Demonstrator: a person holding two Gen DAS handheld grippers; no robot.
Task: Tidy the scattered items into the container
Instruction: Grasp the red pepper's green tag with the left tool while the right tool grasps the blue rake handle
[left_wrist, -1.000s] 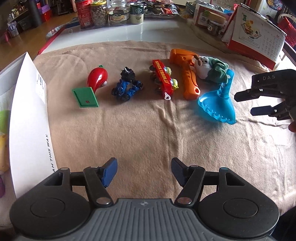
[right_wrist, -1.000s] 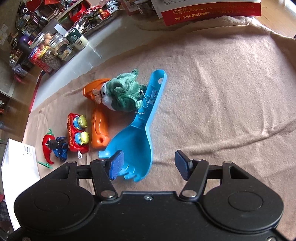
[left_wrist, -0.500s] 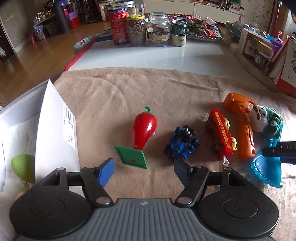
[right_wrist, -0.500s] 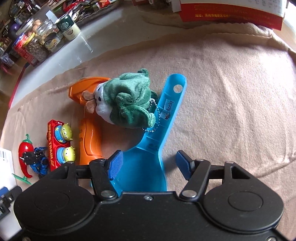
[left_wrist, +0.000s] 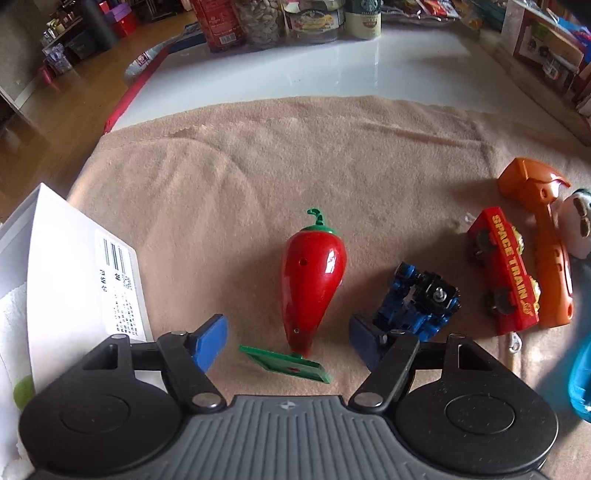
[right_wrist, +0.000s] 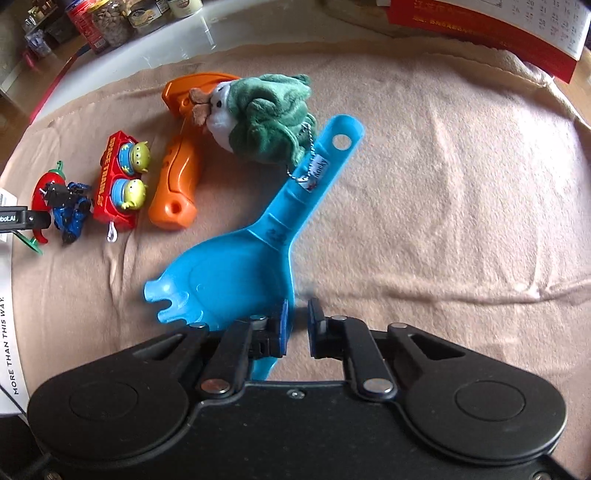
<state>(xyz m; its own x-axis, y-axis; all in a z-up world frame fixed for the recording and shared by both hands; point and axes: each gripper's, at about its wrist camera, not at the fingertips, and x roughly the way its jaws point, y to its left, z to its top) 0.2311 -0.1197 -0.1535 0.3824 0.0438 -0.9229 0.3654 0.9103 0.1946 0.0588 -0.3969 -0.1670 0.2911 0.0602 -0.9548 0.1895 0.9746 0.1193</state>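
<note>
My left gripper is open, its jaws on either side of the pointed end of a red chili pepper toy on a green base. A blue toy robot lies just right of it, then a red Space Train toy and an orange toy. My right gripper has closed on the right edge of a blue plastic spork scoop. A green plush lies on the orange toy. The white box stands at the left.
All toys lie on a tan blanket over a white table. Jars line the table's far edge. A red calendar stand is at the far right. The box's lid also shows in the right wrist view.
My left gripper has moved forward and down around the chili pepper. My right gripper has come down onto the blue spork and its jaws have closed from wide open onto the spork's edge.
</note>
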